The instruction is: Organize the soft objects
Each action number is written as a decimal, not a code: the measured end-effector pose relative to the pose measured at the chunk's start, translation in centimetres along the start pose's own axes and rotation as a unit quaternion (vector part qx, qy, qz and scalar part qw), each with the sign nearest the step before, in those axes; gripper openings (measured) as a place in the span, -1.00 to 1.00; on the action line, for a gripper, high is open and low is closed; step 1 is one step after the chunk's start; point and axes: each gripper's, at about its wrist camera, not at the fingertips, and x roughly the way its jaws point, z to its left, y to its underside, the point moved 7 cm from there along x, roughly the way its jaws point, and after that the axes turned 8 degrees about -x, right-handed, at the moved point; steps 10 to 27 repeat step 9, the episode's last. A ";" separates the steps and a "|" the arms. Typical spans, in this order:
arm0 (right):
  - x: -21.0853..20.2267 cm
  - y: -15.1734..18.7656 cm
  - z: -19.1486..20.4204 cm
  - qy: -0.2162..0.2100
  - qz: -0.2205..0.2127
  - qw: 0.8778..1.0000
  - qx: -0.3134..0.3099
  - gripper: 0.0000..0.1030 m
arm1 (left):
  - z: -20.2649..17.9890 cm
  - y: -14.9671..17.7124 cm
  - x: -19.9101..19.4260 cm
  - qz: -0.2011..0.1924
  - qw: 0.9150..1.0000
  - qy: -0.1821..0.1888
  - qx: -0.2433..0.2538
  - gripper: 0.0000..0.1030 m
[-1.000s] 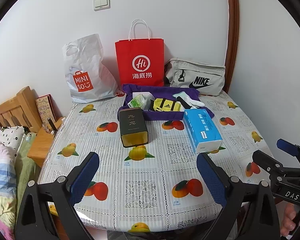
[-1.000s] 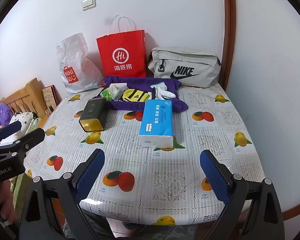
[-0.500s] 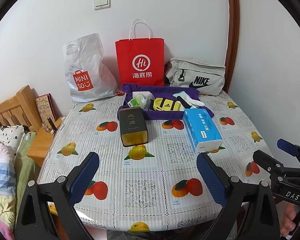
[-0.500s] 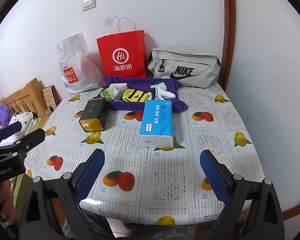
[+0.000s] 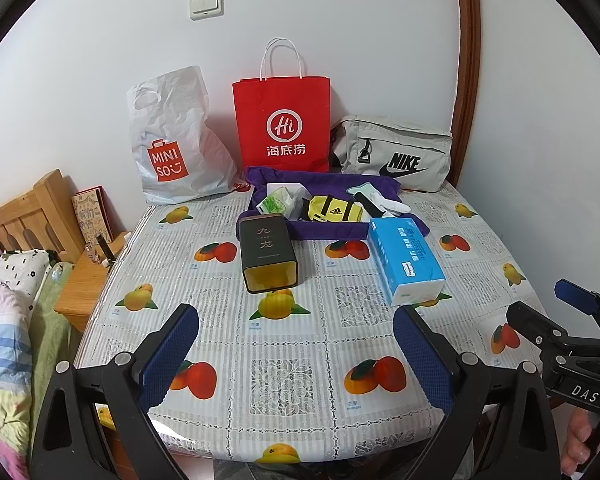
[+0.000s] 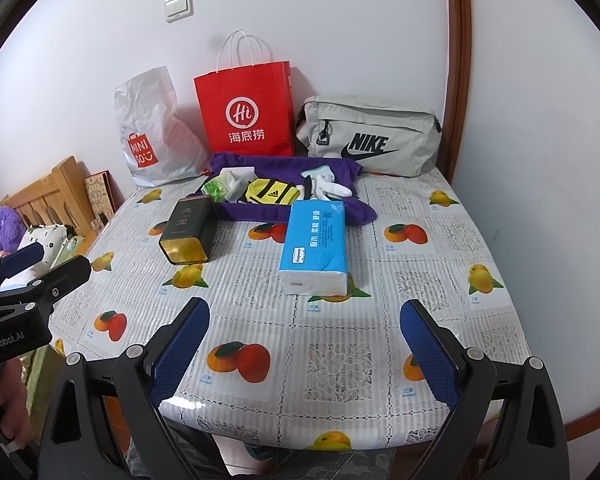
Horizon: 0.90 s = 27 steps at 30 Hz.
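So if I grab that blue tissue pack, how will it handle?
The blue tissue pack looks soft-wrapped, so it would probably squash under the pads. It lies flat on its broad side, so tipping or rolling seems unlikely. Likely light for its size.

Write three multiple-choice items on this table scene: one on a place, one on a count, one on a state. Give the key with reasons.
1. The blue tissue pack lies where?
A. right of the dark rectangular tea tin
B. inside the red paper bag
C. on the grey Nike pouch

2. How many bags stand against the wall?
A. one
B. three
C. five

3. The right gripper is:
A. shut on the tin
B. open, holding nothing
C. shut on the purple cloth

Key: A, tin sits to its left; B, white plastic bag, red bag, grey pouch; B, fingers spread over bare tablecloth.
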 end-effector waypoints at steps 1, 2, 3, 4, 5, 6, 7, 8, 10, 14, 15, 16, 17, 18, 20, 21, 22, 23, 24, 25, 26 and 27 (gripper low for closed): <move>0.0 0.1 0.0 -0.001 0.000 1.000 0.000 0.85 | 0.0 0.0 0.0 0.000 1.000 0.001 0.000 0.91; 0.0 0.0 0.0 -0.001 0.000 1.000 0.000 0.85 | 0.0 0.0 0.0 0.000 1.000 0.001 0.000 0.91; 0.0 0.0 0.0 0.000 0.000 1.000 0.000 0.85 | 0.0 0.0 0.0 0.000 1.000 0.000 0.001 0.91; 0.0 0.1 0.0 0.000 0.000 1.000 0.000 0.85 | 0.0 0.0 0.0 0.000 1.000 0.000 0.001 0.91; 0.0 0.1 0.1 0.000 0.000 1.000 -0.001 0.85 | 0.0 0.0 0.0 0.000 1.000 0.000 0.001 0.91; 0.0 0.0 0.1 0.000 0.001 1.000 -0.001 0.85 | 0.0 0.0 0.0 0.000 1.000 0.000 0.000 0.91; 0.0 0.1 0.2 0.000 0.001 1.000 -0.001 0.85 | 0.0 0.0 0.0 0.000 1.000 0.000 0.000 0.91; 0.1 0.1 0.2 0.000 0.001 1.000 -0.002 0.85 | 0.0 0.0 0.0 -0.003 1.000 -0.001 0.001 0.91; 0.1 0.1 0.2 0.000 0.001 1.000 -0.003 0.85 | 0.1 0.0 0.0 -0.007 1.000 -0.002 0.004 0.91; 0.1 0.1 0.2 0.000 0.001 1.000 -0.003 0.85 | 0.1 0.0 0.0 -0.007 1.000 -0.002 0.004 0.91; 0.1 0.1 0.2 0.000 0.001 1.000 -0.003 0.85 | 0.1 0.0 0.0 -0.007 1.000 -0.002 0.004 0.91; 0.1 0.1 0.2 0.000 0.001 1.000 -0.003 0.85 | 0.1 0.0 0.0 -0.007 1.000 -0.002 0.004 0.91; 0.1 0.1 0.2 0.000 0.001 1.000 -0.003 0.85 | 0.1 0.0 0.0 -0.007 1.000 -0.002 0.004 0.91; 0.1 0.1 0.2 0.000 0.001 1.000 -0.003 0.85 | 0.1 0.0 0.0 -0.007 1.000 -0.002 0.004 0.91; 0.1 0.1 0.2 0.000 0.001 1.000 -0.003 0.85 | 0.1 0.0 0.0 -0.007 1.000 -0.002 0.004 0.91; 0.1 0.1 0.2 0.000 0.001 1.000 -0.003 0.85 | 0.1 0.0 0.0 -0.007 1.000 -0.002 0.004 0.91; 0.1 0.1 0.2 0.000 0.001 1.000 -0.003 0.85 | 0.1 0.0 0.0 -0.007 1.000 -0.002 0.004 0.91; 0.1 0.1 0.2 0.000 0.001 1.000 -0.003 0.85 | 0.1 0.0 0.0 -0.007 1.000 -0.002 0.004 0.91; 0.1 0.1 0.2 0.000 0.001 1.000 -0.003 0.85 | 0.1 0.0 0.0 -0.007 1.000 -0.002 0.004 0.91; 0.1 0.1 0.2 0.000 0.001 1.000 -0.003 0.85 | 0.1 0.0 0.0 -0.007 1.000 -0.002 0.004 0.91; 0.1 0.1 0.2 0.000 0.001 1.000 -0.003 0.85 | 0.1 0.0 0.0 -0.007 1.000 -0.002 0.004 0.91; 0.1 0.1 0.2 0.000 0.001 1.000 -0.003 0.85 | 0.1 0.0 0.0 -0.007 1.000 -0.002 0.004 0.91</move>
